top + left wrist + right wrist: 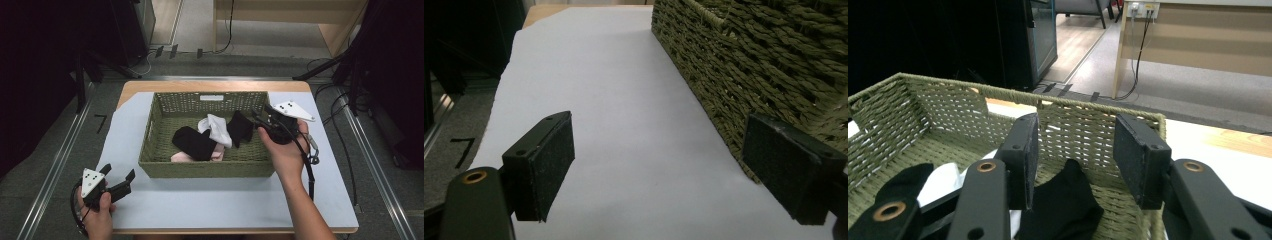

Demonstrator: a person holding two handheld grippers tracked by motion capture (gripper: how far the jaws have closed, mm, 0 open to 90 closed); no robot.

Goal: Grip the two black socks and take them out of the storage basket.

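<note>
A: Where's the basket?

B: The green woven basket (pixel 207 167) sits in the middle of the surface (pixel 225 205), on the pale sheet that covers it. Its near wall also shows in the left gripper view (pixel 769 65), close beside that gripper's right-hand jaw.

A: What's in it?

B: Small bits of clothing, socks by the look. A black sock (pixel 194 142) lies left of centre, a white one (pixel 217 129) is draped partly over it, another black piece (pixel 240 128) stands up at the right, and something pink (pixel 182 157) peeks out along the near wall.

A: And the left gripper?

B: The left gripper (pixel 119 174) is held at the near left corner of the surface, outside the basket, with its jaws spread wide and nothing between them. In its own view (pixel 659 172) just the pale sheet lies in the gap.

A: The right one?

B: The right gripper (pixel 259 118) is over the basket's right end, pointing in towards the clothing. Its own view (pixel 1075 162) shows the jaws parted, with the black piece (pixel 1063 210) below and between them. I can't tell whether either pad touches it, but they aren't closed on it.
</note>
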